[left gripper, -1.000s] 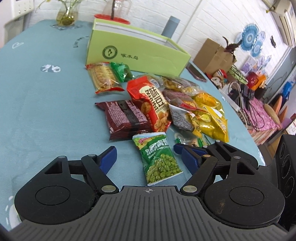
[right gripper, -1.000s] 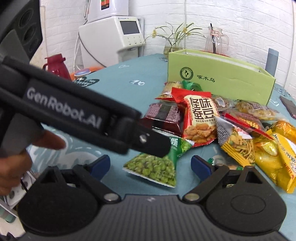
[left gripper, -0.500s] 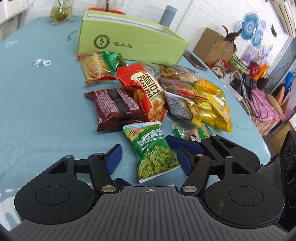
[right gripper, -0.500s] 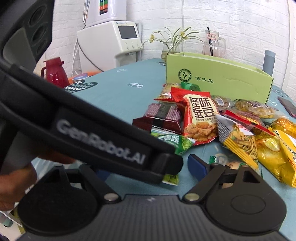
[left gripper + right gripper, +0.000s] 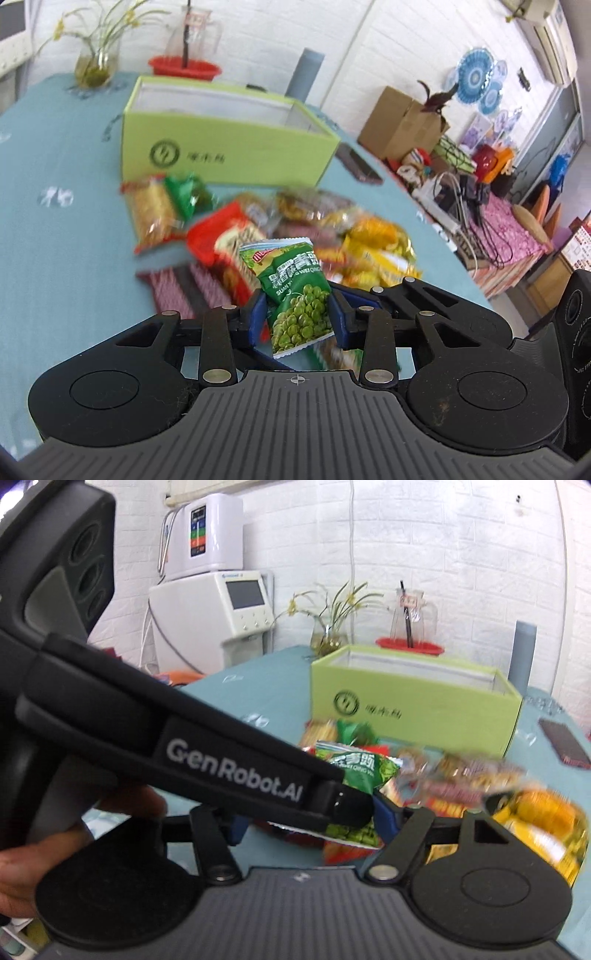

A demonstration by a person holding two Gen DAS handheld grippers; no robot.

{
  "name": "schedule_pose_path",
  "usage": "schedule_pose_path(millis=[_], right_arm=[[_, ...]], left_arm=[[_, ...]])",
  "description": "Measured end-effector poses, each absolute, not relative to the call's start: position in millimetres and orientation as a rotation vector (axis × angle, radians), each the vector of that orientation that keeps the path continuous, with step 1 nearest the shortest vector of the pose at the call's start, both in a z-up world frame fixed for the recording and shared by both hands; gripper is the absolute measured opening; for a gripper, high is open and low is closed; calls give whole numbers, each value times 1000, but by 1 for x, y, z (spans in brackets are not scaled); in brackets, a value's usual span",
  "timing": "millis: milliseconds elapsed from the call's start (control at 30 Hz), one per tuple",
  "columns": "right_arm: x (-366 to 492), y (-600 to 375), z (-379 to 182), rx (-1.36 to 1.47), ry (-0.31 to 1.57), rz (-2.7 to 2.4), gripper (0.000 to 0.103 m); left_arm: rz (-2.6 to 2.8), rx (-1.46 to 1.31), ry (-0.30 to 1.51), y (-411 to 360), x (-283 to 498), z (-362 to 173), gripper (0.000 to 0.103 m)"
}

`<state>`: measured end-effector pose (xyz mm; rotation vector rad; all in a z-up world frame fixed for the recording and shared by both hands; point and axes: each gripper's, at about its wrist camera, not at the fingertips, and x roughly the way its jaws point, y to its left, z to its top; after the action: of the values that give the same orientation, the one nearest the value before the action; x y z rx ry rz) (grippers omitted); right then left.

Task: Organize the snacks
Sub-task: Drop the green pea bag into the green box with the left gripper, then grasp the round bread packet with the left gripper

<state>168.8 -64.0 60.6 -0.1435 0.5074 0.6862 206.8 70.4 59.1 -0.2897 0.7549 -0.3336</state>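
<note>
Green pea bag (image 5: 299, 295) is pinched in the left claw (image 5: 297, 314); the right claw (image 5: 314, 823) looks partly spread; the box (image 5: 229, 147) seems empty, other snacks (image 5: 369, 240) wait.

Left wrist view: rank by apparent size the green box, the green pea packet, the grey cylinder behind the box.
1. green box
2. green pea packet, though nearness to the camera inflates it
3. grey cylinder
</note>
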Motion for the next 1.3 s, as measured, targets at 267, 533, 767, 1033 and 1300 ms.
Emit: schedule_pose_path(millis=[267,533,767,1033,1300], right_arm=[[279,-66,97,-244,439,629,77],[413,-70,91,-255,511,599,78],[451,-83,70,-216,549,618,92],[353,-131,99,-181,464,593,93],[203,-159,72,-204,515,509,93]], left_arm=[[-383,-307,707,67,318,99,14],[-358,-230,726,45,448,100,14],[-327,-263,782,53,495,65,38],[-365,-302,633,80,393,102,67],[-390,-302,663,68,273,82,78]])
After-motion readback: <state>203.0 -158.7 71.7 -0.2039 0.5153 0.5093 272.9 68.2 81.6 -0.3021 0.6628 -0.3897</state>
